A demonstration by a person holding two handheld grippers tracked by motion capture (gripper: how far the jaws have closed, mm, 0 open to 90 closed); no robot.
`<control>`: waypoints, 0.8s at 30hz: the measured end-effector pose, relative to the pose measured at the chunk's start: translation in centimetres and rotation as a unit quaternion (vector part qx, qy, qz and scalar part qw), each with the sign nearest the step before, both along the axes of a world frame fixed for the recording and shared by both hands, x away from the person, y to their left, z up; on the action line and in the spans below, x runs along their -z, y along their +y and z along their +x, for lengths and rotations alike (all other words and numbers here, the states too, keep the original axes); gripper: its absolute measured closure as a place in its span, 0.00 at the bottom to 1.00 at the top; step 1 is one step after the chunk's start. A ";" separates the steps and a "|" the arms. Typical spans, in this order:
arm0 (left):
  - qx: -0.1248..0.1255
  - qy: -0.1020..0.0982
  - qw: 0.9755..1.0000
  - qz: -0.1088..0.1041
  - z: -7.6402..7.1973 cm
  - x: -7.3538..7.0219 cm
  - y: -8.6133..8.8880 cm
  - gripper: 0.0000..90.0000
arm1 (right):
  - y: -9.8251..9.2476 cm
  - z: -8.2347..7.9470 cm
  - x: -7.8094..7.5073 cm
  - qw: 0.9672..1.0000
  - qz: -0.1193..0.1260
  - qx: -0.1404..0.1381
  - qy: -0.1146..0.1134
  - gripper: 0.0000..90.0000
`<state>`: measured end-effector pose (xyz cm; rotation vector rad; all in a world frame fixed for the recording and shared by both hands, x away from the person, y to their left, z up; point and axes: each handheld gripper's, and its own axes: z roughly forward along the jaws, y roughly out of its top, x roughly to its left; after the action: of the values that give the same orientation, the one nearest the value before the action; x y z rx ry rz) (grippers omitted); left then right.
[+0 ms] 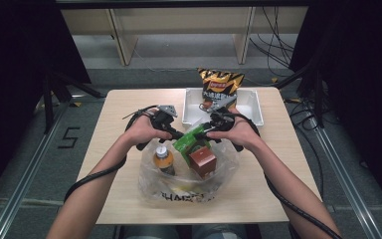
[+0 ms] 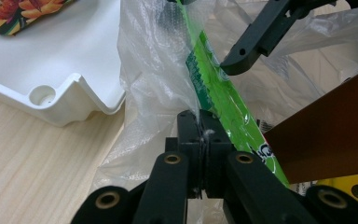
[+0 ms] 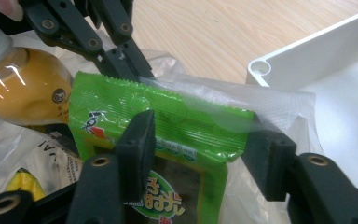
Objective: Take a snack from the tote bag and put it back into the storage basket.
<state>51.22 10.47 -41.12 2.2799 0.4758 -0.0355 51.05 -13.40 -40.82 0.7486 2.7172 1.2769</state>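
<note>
A clear plastic bag point(image 1: 179, 189) sits on the table near me, and a green snack packet point(image 1: 186, 142) sticks up tilted out of its mouth. My left gripper point(image 2: 199, 123) is shut on the bag's rim film point(image 2: 154, 70), just beside the packet point(image 2: 214, 93). My right gripper point(image 3: 200, 135) has the green packet point(image 3: 191, 116) between its jaws. One pad lies on the packet's front face and the other sits at its right edge. A right fingertip point(image 2: 251, 37) touches the packet in the left gripper view. Both grippers point(image 1: 179, 133) point(image 1: 200, 131) meet over the bag's far rim.
Inside the bag are an orange drink bottle point(image 1: 164, 160), a brown box point(image 1: 202, 160) and something yellow point(image 3: 23, 184). A white tray point(image 1: 251, 104) stands at the table's far side just behind the grippers, with a chips bag point(image 1: 220, 82) leaning in it.
</note>
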 end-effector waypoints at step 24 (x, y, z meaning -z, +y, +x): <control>0.007 -0.007 1.000 0.001 0.0 -0.3 -0.7 0.98 | 0.2 0.0 -0.1 0.999 0.001 -0.030 -0.029 0.50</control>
<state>51.24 9.78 -40.82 2.2839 0.4521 -0.0273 51.05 -13.20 -40.74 0.6245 2.7131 1.2925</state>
